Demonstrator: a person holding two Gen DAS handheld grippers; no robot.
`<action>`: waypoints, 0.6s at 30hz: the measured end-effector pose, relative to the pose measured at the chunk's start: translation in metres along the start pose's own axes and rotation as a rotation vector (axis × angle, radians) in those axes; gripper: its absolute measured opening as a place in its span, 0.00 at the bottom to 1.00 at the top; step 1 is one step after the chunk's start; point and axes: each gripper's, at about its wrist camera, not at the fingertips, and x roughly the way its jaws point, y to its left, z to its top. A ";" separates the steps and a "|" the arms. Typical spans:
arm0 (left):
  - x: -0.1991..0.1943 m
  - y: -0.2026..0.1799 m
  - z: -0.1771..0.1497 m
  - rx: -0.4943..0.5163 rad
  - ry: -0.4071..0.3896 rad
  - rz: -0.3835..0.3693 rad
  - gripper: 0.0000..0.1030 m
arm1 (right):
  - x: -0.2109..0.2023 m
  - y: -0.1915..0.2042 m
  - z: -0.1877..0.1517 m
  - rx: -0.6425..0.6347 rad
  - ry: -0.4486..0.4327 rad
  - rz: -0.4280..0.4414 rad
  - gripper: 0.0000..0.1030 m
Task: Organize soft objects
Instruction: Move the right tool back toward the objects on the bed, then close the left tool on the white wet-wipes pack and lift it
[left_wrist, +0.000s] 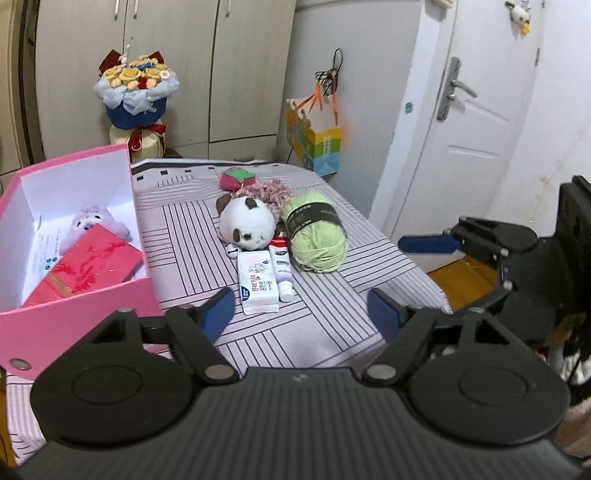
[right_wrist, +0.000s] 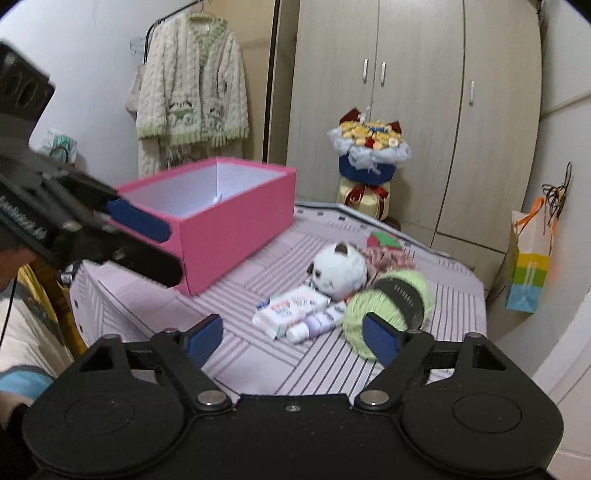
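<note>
On the striped cloth (left_wrist: 325, 332) lie a panda plush (left_wrist: 247, 225), a green yarn ball (left_wrist: 316, 236), a pink fluffy piece (left_wrist: 271, 192) and a red-and-green plush (left_wrist: 238, 177). A tissue pack (left_wrist: 257, 282) and a tube (left_wrist: 282, 271) lie in front of them. A pink box (left_wrist: 74, 310) at the left holds a purple plush (left_wrist: 94, 221) and a red box (left_wrist: 88, 266). My left gripper (left_wrist: 301, 314) is open and empty, short of the tissue pack. My right gripper (right_wrist: 293, 339) is open and empty, near the yarn ball (right_wrist: 388, 302) and the tube (right_wrist: 317, 323).
A flower bouquet (left_wrist: 135, 88) stands behind the pink box, by the wardrobe. A colourful gift bag (left_wrist: 314, 144) hangs on the wall near a white door (left_wrist: 476, 122). A knitted cardigan (right_wrist: 192, 92) hangs at the back left. The cloth's edge drops off at the right.
</note>
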 end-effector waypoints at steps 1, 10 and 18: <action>0.008 0.001 0.000 -0.006 0.007 0.005 0.70 | 0.008 0.000 -0.004 -0.008 0.010 0.003 0.75; 0.074 0.012 0.002 -0.067 0.050 0.053 0.56 | 0.067 -0.009 -0.018 -0.001 0.060 0.000 0.51; 0.111 0.014 0.009 -0.036 0.014 0.163 0.53 | 0.101 -0.006 -0.019 -0.005 0.064 -0.031 0.51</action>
